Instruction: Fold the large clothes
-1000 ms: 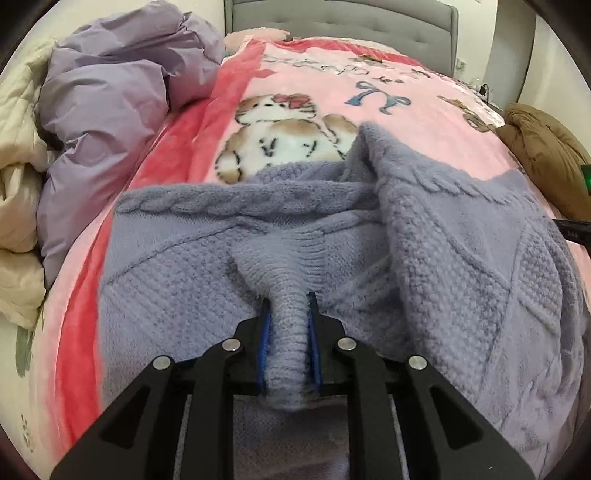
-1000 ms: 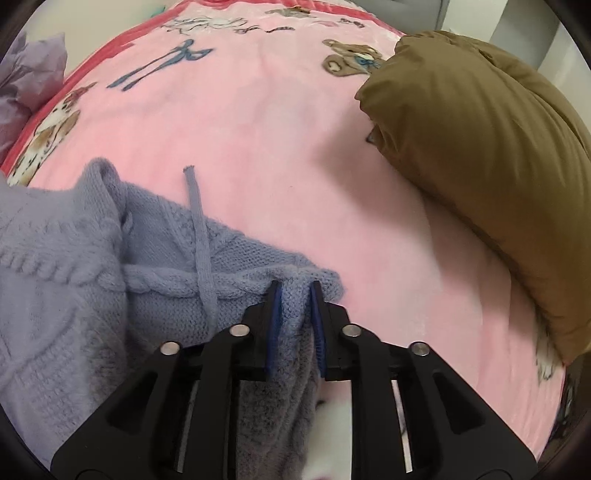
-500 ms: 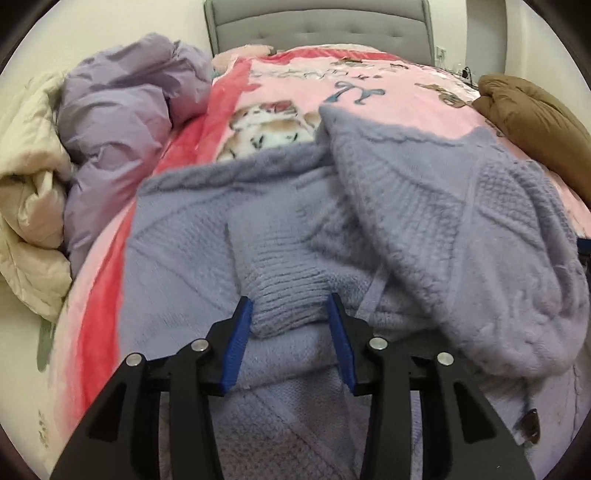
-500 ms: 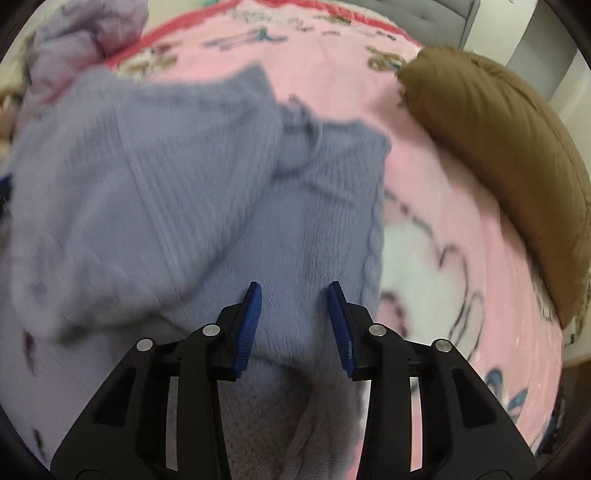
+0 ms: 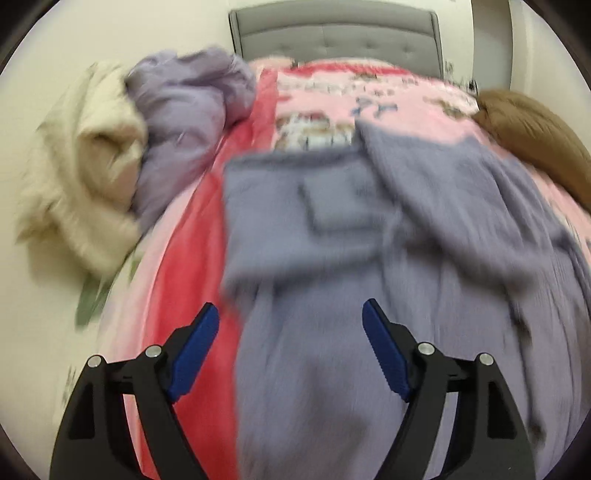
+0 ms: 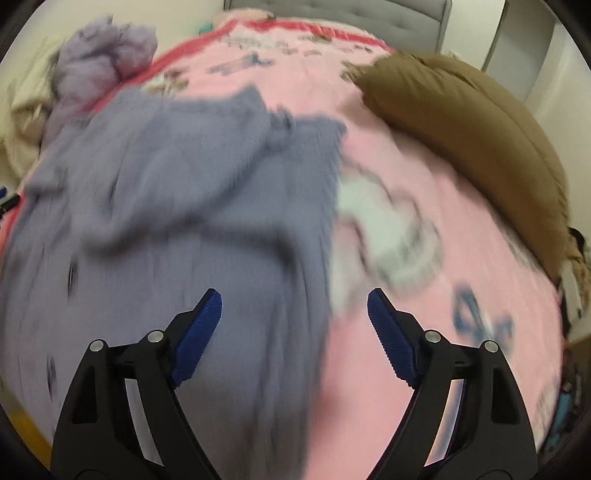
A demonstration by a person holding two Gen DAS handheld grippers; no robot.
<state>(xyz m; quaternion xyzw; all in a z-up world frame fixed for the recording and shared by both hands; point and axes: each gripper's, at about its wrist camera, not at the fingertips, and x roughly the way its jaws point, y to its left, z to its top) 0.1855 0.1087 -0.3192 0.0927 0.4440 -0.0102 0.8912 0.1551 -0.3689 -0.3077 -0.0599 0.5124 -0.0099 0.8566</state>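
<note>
Both views are evenly and softly lit by indoor light, with no glare and only faint shadows in the folds of the sweater (image 5: 332,258). Motion blur smears nearly everything: the blanket (image 6: 424,258) print and the knit texture are unreadable. Only the black tongs (image 5: 290,336) at the bottom of each frame stay sharp. Fisheye distortion bulges the bed and bends the headboard (image 5: 332,33); the corners fall to black vignette.

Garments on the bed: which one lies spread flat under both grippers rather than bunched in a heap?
The blue-grey knit sweater in the middle of the pink blanket. The lilac, cream and brown pieces sit bunched at the sides.
</note>
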